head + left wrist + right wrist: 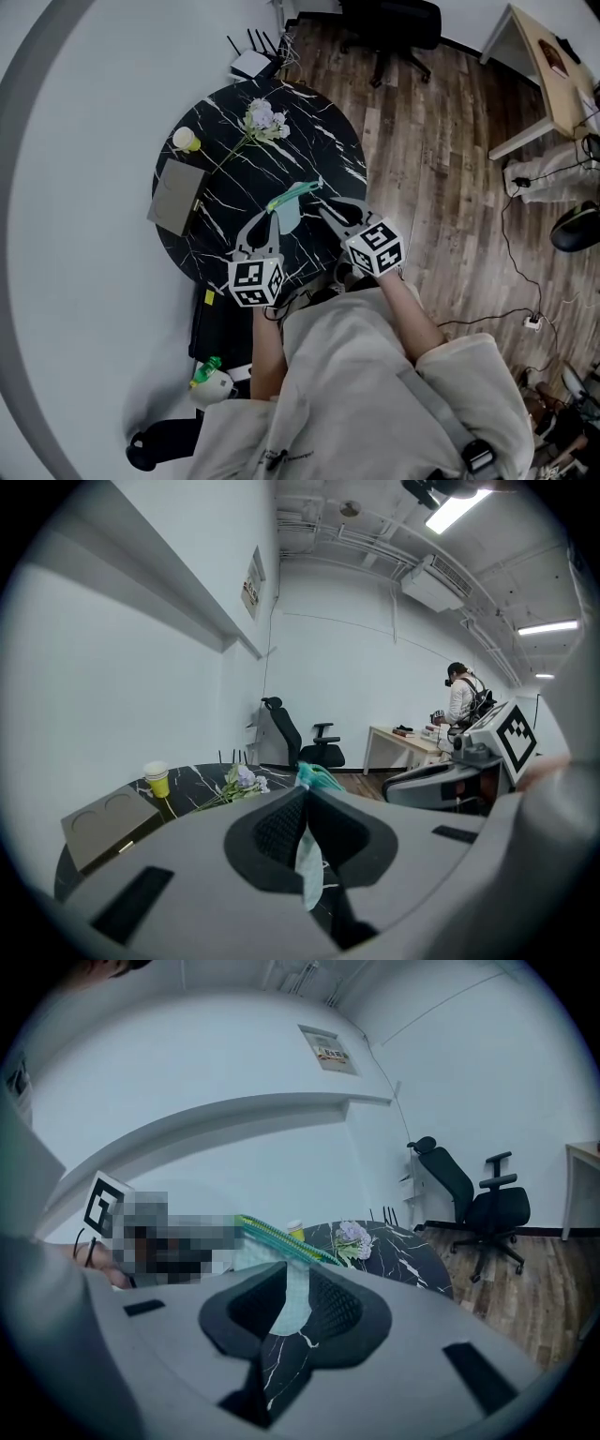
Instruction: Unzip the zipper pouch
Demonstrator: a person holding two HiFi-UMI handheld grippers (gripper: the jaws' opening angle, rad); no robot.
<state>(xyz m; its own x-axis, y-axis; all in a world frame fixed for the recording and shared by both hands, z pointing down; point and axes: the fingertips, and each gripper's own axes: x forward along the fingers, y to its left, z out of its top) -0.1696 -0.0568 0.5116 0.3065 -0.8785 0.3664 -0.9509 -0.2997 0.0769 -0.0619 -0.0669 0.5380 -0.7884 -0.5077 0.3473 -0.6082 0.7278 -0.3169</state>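
A pale teal zipper pouch hangs above the near part of the round black marble table, held between both grippers. My left gripper is shut on the pouch's left side; in the left gripper view the fabric is pinched between the dark pads. My right gripper is closed on the right side. In the right gripper view the pouch fills the gap between the pads, and its green zipper runs off to the upper left. The slider is not visible.
On the table lie a bunch of pale flowers, a yellow cup and a grey tray at the left edge. A router and an office chair stand beyond. Wood floor with cables lies to the right.
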